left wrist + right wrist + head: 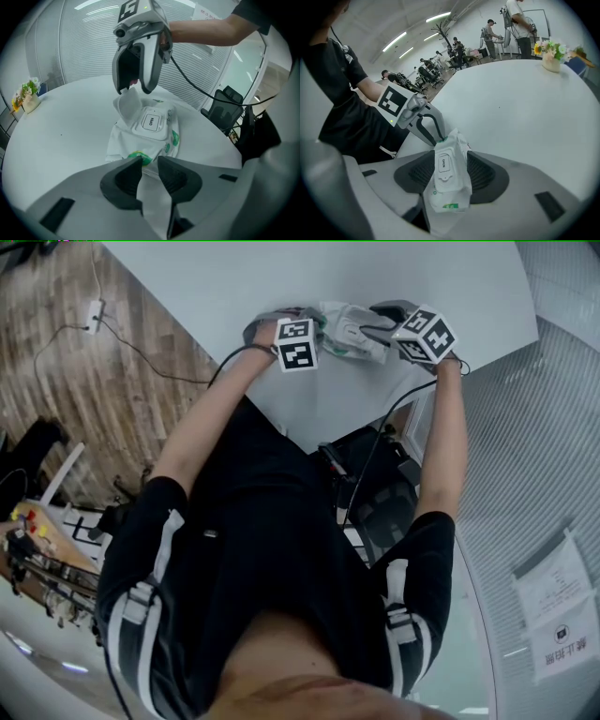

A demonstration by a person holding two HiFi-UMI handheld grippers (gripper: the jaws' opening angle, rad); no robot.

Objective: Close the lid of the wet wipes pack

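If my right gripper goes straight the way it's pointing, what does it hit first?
Most likely the white plastic wet wipes pack, lying straight ahead between the right gripper's open tongs; depth is unclear.

Left tongs [149, 165] pinch the wet wipes pack [123, 140] by its near edge; right tongs [135, 89] hang over it.

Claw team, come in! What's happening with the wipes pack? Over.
Left claw shut on the end of the white plastic wet wipes pack. Right claw open, straddling it. White flip lid looks tilted up, not closed. Nothing blocking it.
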